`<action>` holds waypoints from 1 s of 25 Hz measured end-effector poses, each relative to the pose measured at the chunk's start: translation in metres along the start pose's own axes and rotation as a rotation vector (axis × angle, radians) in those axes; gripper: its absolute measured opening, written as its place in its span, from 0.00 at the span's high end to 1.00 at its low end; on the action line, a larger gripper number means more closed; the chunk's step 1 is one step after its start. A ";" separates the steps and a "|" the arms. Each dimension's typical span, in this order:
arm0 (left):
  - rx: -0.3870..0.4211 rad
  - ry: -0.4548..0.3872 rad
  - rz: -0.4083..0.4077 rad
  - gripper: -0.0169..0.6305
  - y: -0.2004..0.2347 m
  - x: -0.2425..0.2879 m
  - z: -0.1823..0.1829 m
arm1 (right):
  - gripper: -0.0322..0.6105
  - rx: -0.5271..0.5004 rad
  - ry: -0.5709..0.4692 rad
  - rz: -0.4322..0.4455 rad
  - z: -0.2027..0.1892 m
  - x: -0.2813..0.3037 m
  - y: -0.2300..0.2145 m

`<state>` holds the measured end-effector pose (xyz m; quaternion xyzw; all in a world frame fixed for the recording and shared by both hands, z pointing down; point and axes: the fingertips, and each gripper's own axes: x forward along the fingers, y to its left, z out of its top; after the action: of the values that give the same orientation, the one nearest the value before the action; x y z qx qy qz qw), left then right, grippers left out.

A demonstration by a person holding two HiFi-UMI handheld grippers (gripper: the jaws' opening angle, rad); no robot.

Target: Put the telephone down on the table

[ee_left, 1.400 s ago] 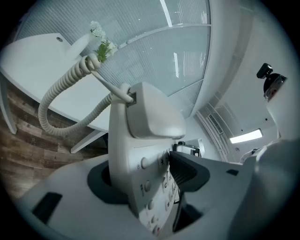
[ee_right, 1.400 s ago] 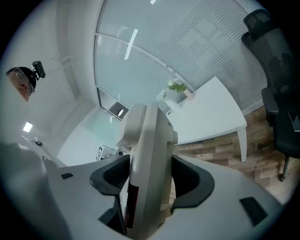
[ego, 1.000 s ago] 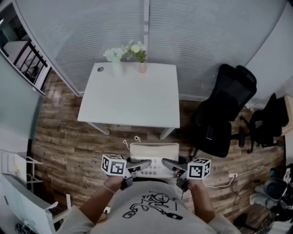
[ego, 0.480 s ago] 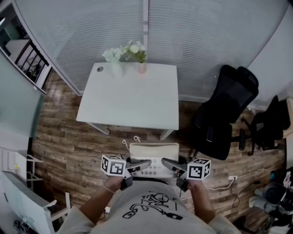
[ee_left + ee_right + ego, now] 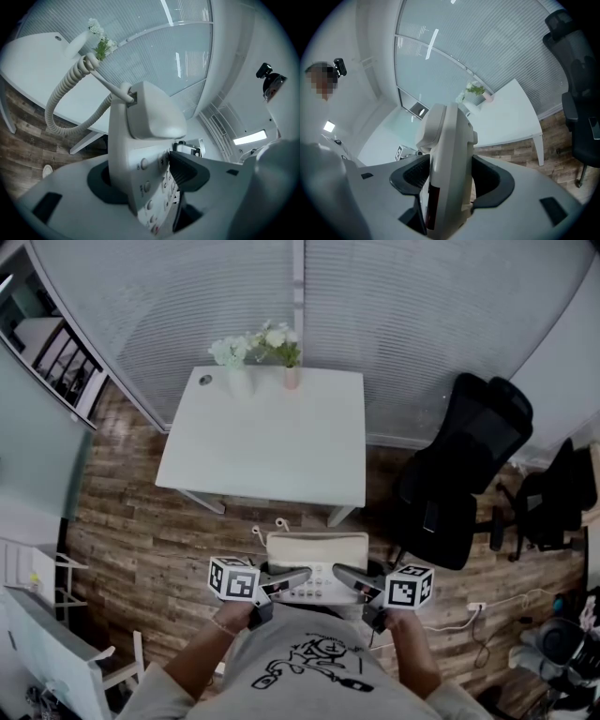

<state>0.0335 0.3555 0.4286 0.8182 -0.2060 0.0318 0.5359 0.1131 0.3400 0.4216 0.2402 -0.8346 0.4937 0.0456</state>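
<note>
I held the telephone [image 5: 316,566] in both tongs, in the air close before my chest, over the wooden floor [image 5: 141,540] and well short of the white desk [image 5: 272,451]. My left tongs [image 5: 289,581] were clamped on its left edge, one pad pressed on the keypad face, the other beneath. My right tongs [image 5: 350,581] gripped the right edge the same way. The handset sat in its cradle, and the coiled cord [image 5: 63,96] hung down in a loop. Flowers [image 5: 267,341] stood at the desk's far edge; a black chair [image 5: 464,474] stood to its right.
</note>
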 end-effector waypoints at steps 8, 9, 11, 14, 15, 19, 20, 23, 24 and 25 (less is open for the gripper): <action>0.007 -0.003 -0.002 0.56 0.006 0.004 0.016 | 0.49 -0.003 -0.004 0.001 0.016 0.008 -0.005; 0.009 -0.004 -0.002 0.56 0.008 0.004 0.019 | 0.49 -0.003 -0.004 0.001 0.018 0.009 -0.006; 0.012 -0.006 -0.002 0.56 0.010 0.005 0.027 | 0.49 -0.003 -0.004 0.000 0.024 0.013 -0.007; 0.016 -0.006 -0.003 0.56 0.015 0.004 0.038 | 0.49 -0.004 -0.004 0.000 0.033 0.020 -0.009; 0.017 -0.006 -0.004 0.56 0.016 0.004 0.041 | 0.49 -0.003 -0.003 0.000 0.036 0.023 -0.010; 0.016 -0.004 -0.009 0.56 0.024 0.003 0.057 | 0.49 0.004 -0.001 -0.003 0.048 0.034 -0.014; 0.016 -0.002 -0.010 0.57 0.027 0.003 0.062 | 0.49 0.005 -0.001 -0.007 0.052 0.038 -0.015; 0.011 -0.001 -0.016 0.56 0.034 0.002 0.076 | 0.49 0.008 0.001 -0.014 0.062 0.049 -0.019; 0.010 -0.001 -0.017 0.56 0.037 0.002 0.081 | 0.49 0.009 0.001 -0.015 0.066 0.052 -0.020; 0.009 -0.001 -0.017 0.56 0.040 0.002 0.086 | 0.49 0.010 0.001 -0.016 0.070 0.056 -0.021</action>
<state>0.0059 0.2653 0.4271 0.8223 -0.1992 0.0276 0.5324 0.0847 0.2523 0.4199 0.2467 -0.8301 0.4977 0.0487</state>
